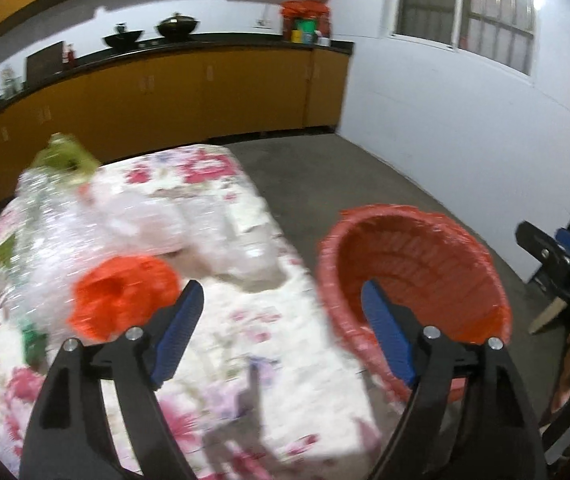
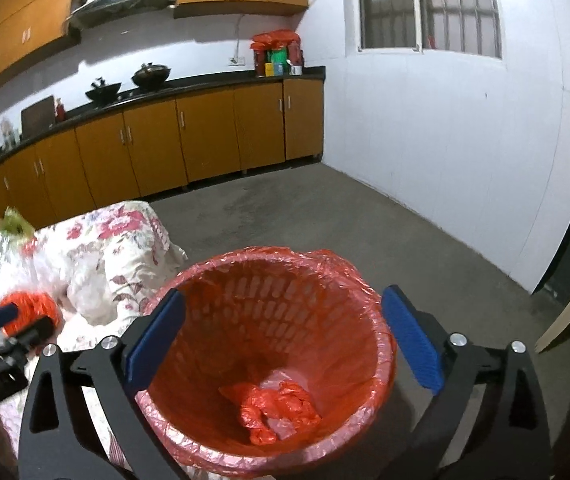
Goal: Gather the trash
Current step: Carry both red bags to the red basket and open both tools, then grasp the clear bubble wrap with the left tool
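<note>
A: What are you working over, and what is it made of?

B: Your landmark is the red bin [image 2: 269,360] — a round, tapering lattice basket of plastic, lined with a thin, glossy red bag whose edge is crinkled over the rim. At its bottom lies a crumpled wad of red plastic trash [image 2: 277,412], on a paler scrap.

A: And to the left of the bin?

B: The table [image 1: 245,340], under a white cloth with pink flowers, stands right against the bin. On it, left of the bin, sits a heap of clear, crinkly plastic wrap [image 1: 97,224] with a crushed orange-red piece [image 1: 121,296] at its near edge and a yellow-green packet [image 1: 65,156] at its far end. It's too blurred to read any label.

A: My grippers?

B: Your right gripper [image 2: 285,340] hangs over the bin's mouth, blue ribbed pads spread wide, holding nothing. Your left gripper [image 1: 281,328] is above the cloth just left of the bin, jaws wide apart and empty — its right pad overlaps the bin's rim in the left wrist view.
</note>
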`<move>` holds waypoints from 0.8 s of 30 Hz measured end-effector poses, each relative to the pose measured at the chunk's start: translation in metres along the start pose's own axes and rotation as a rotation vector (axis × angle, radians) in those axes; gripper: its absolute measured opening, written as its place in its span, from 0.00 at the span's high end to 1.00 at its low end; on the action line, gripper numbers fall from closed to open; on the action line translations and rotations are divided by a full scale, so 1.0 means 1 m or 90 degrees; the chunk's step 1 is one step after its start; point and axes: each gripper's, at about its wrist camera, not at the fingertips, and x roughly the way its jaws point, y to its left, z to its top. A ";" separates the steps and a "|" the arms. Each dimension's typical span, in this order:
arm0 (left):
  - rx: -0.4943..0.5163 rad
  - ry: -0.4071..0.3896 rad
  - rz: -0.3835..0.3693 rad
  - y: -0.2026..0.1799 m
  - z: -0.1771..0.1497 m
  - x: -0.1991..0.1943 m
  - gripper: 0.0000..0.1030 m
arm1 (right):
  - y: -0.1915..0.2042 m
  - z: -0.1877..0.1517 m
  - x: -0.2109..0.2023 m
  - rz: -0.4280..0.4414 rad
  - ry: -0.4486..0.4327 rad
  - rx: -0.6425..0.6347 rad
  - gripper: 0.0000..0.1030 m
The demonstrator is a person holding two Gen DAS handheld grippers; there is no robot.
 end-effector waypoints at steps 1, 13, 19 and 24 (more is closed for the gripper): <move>-0.006 -0.003 0.016 0.009 -0.003 -0.004 0.21 | 0.004 -0.002 0.000 0.006 0.001 -0.005 0.05; -0.087 -0.029 0.137 0.102 -0.021 -0.039 0.21 | 0.055 -0.011 0.001 0.082 0.018 -0.039 0.05; -0.124 -0.060 0.203 0.159 0.004 -0.039 0.34 | 0.082 -0.013 0.003 0.111 0.022 -0.066 0.05; -0.153 -0.027 0.200 0.194 0.010 -0.023 0.48 | 0.112 -0.015 0.007 0.144 0.022 -0.084 0.05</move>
